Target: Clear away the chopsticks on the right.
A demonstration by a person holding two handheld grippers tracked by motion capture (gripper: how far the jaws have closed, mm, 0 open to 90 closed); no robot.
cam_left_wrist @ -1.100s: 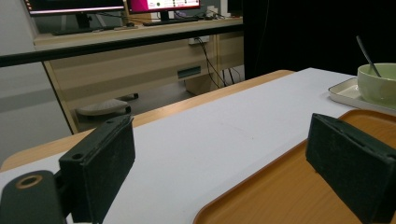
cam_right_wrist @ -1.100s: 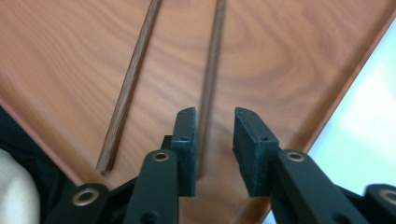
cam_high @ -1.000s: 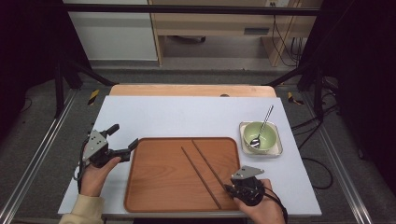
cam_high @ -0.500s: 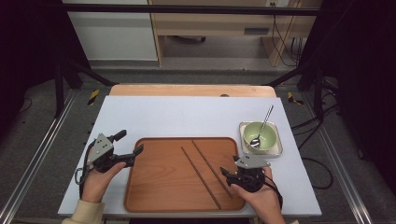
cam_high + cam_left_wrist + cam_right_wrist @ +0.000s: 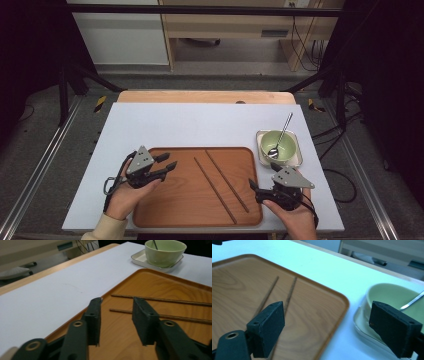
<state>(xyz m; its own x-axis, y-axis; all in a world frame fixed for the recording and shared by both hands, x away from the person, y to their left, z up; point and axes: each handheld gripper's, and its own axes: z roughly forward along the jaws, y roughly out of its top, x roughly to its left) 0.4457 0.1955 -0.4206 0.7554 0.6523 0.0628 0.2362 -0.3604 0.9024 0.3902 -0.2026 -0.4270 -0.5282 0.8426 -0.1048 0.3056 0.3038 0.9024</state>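
Observation:
A wooden tray [image 5: 175, 205] lies on the white table with two dark chopsticks [image 5: 215, 190] [image 5: 227, 175] lying slantwise on it. My left gripper [image 5: 169, 161] hovers over the tray's left edge. Its jaws have just been closing and stand partly apart with nothing between them. In the left gripper view the chopsticks [image 5: 162, 300] lie beyond the left gripper [image 5: 116, 305]. My right gripper [image 5: 263, 175] sits at the tray's right edge. Its jaws have just been opening and stand wide with nothing between them. The right gripper view has the right gripper [image 5: 328, 312] framing the tray [image 5: 237, 277] corner.
A green bowl [image 5: 278, 146] with a metal spoon [image 5: 282, 132] in it stands on a white square plate [image 5: 298, 160] just right of the tray. In the right gripper view the bowl [image 5: 387, 293] lies close ahead. The table's far half is bare white surface.
The left hand has moved right, onto the tray's left edge, and its jaws have narrowed. The right hand has shifted right and slightly away, and its jaws have spread wide.

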